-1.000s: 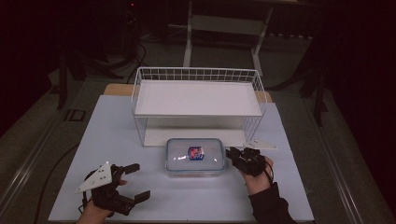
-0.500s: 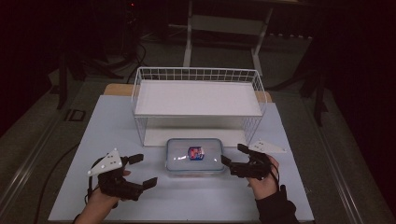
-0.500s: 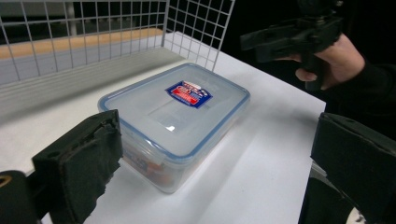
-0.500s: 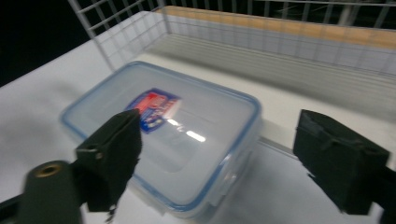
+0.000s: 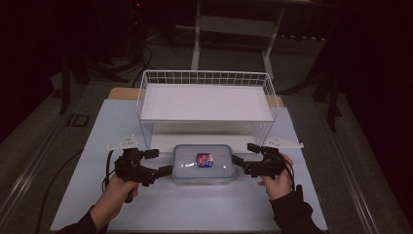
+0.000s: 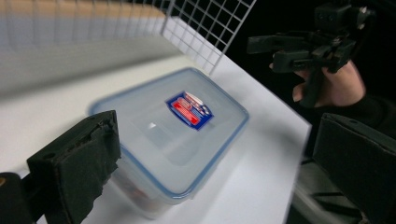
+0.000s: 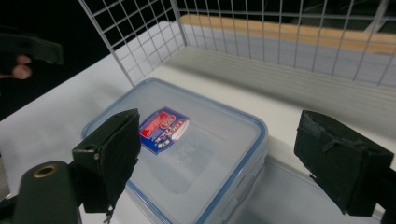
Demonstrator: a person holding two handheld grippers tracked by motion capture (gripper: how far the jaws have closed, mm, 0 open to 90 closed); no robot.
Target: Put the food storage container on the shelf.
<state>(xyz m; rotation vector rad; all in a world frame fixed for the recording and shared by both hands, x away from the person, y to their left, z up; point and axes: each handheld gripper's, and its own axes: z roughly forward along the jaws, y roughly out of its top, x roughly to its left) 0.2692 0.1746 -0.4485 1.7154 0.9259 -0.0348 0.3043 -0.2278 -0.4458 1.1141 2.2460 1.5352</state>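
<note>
I've got the left gripper (image 5: 158,163) and right gripper (image 5: 246,158) spread wide at either end of the clear lidded food container (image 5: 203,164), centre-low in frame on the table (image 5: 97,131); beyond stands the white wire rack (image 5: 207,100).

There is one clear rectangular plastic container (image 5: 203,165) with a blue-rimmed lid, and it carries one red and blue label (image 5: 204,159). One white wire-mesh shelf rack (image 5: 206,103) stands on one white rectangular table (image 5: 195,209). Two black two-jaw grippers are in view, a left gripper (image 5: 161,162) and a right gripper (image 5: 242,158), each held by one hand.
</note>
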